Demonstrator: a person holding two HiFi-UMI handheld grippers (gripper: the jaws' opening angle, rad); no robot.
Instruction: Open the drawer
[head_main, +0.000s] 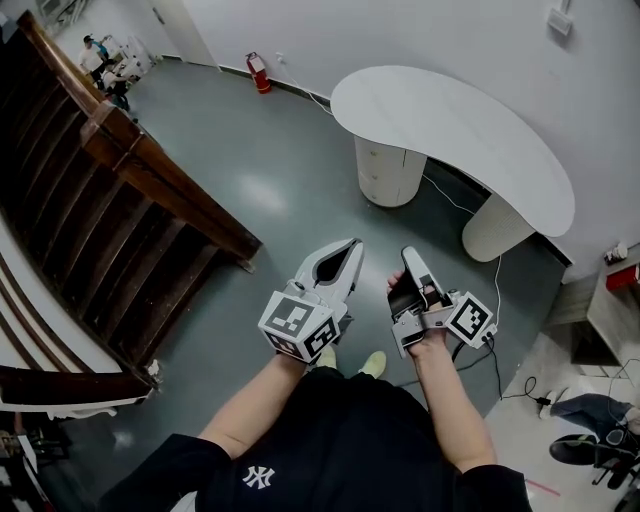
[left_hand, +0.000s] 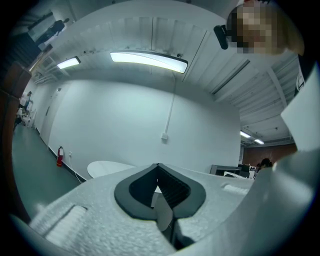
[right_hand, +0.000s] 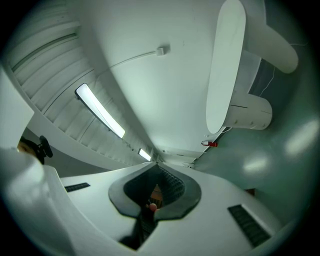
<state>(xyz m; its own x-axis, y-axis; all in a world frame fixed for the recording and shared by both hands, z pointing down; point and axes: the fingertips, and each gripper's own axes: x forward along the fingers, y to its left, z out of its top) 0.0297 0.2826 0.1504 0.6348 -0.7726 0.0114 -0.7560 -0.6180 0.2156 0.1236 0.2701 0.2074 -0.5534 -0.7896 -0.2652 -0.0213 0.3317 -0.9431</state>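
Table top: showing plain white; pedestals showing cream.
Floor: showing glossy grey-green.
Stair railing: showing dark brown wood.
Fire extinguisher: showing red.
Left gripper, right gripper: showing pale grey with dark-lined jaws; marker cubes showing black-and-white squares.
Shirt: showing black, white emblem.
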